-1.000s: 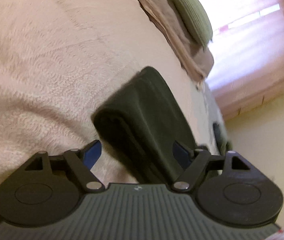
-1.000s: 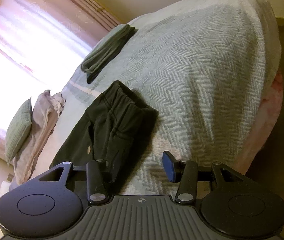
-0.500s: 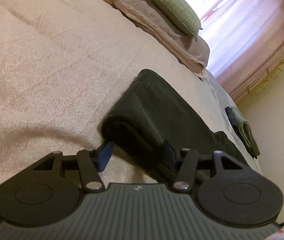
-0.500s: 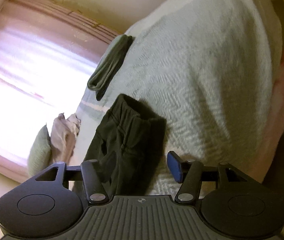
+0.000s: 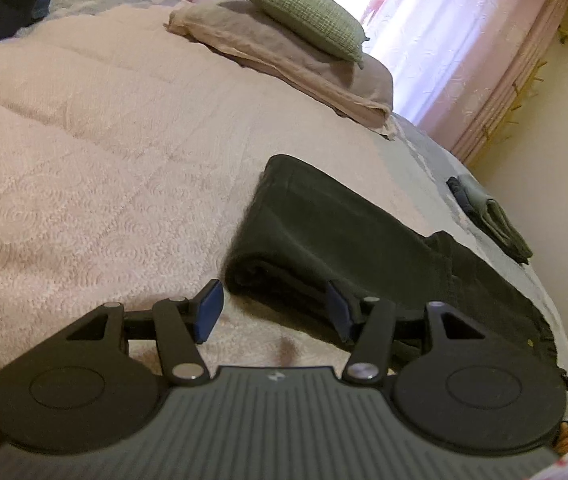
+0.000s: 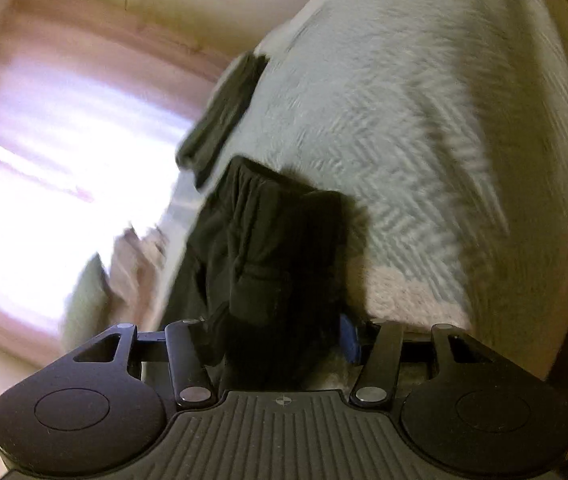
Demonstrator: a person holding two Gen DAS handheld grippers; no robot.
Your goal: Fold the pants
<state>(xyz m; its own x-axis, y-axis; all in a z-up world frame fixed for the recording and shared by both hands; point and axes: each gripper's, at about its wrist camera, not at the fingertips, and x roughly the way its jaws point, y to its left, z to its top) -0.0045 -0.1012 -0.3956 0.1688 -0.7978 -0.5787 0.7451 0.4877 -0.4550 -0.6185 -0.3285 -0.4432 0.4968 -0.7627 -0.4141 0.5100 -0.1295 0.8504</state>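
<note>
Dark pants (image 5: 348, 236) lie lengthwise-folded along the bed (image 5: 95, 168) edge, cross-folds apparently outstanding; left gripper (image 5: 271, 312) part-open, straddling the near hem, grip unconfirmed; right gripper (image 6: 284, 340) closing around the waistband end, contact indeterminable.

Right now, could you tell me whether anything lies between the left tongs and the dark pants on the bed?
Nothing visible does. The left tongs sit right at the folded end of the dark pants, with only bare bedspread between the pads. The pillows lie well beyond.
</note>
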